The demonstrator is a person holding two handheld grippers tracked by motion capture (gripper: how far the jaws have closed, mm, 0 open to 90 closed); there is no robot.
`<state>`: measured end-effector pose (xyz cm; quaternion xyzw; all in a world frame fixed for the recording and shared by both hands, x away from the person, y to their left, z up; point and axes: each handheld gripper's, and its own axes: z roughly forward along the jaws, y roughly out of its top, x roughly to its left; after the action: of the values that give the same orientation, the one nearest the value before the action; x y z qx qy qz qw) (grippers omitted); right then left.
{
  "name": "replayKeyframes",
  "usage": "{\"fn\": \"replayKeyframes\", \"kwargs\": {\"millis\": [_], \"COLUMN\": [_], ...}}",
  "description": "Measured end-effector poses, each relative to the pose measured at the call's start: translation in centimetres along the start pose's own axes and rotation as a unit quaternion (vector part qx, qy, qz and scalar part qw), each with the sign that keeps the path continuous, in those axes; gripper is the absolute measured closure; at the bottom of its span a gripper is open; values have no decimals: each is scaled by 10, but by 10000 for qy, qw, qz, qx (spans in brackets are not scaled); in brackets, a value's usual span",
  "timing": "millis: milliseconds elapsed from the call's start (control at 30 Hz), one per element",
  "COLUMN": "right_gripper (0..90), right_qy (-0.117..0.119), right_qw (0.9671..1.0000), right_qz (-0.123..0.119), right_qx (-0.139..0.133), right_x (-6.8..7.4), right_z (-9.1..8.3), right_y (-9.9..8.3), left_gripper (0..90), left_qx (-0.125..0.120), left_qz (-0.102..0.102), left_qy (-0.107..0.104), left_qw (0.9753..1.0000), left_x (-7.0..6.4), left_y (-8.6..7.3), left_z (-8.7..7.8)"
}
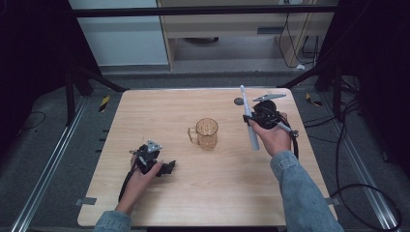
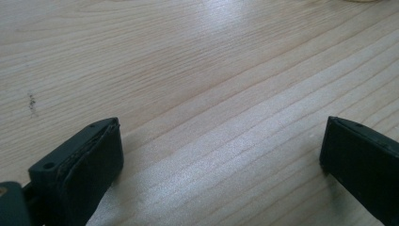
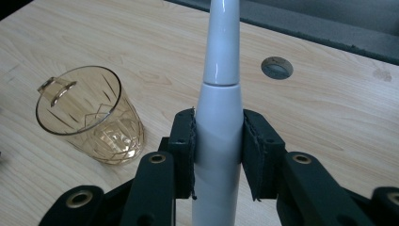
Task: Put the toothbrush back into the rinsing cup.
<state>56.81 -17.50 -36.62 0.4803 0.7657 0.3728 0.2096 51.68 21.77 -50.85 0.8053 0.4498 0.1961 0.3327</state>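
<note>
Bare wooden desk (image 2: pixel 211 94) lies between and ahead of the left gripper's (image 2: pixel 221 155) wide-apart fingers (image 2: pixel 89 160), with nothing blocking that gap. The gap between the right gripper's (image 3: pixel 218 150) fingers (image 3: pixel 183 146) is filled by a white electric toothbrush (image 3: pixel 219 117), clamped on both sides. Left of those fingers in the right gripper view stands an amber glass mug (image 3: pixel 89 117), near but apart. Beyond the fingers, open desk runs to a round grommet hole (image 3: pixel 277 67).
</note>
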Motion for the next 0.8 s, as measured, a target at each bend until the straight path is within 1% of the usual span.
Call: {"fn": "replayKeyframes", "kwargs": {"millis": [167,333,600,800], "right_gripper": [672,672,672,672], "right_qy": [5,-2,30,76], "right_qw": [10000,9998,9993,9984], "right_qz": [2,-16,-81,-95], "right_qx": [-52,-186,-352,-550], "right_x": [2,5,12,17], "right_z": [0,-1,0,2], "right_y": [2,6,17,26], "left_gripper": [0,0,0,0], "left_qx": [-1,0,2,1], "left_qz": [0,0,3,5], "left_qy": [0,0,-1,-1], "left_qw": [10000,10000,10000,10000], "left_x": [0,0,0,0], "left_y": [0,0,0,0], "left_z": [0,0,0,0]}}
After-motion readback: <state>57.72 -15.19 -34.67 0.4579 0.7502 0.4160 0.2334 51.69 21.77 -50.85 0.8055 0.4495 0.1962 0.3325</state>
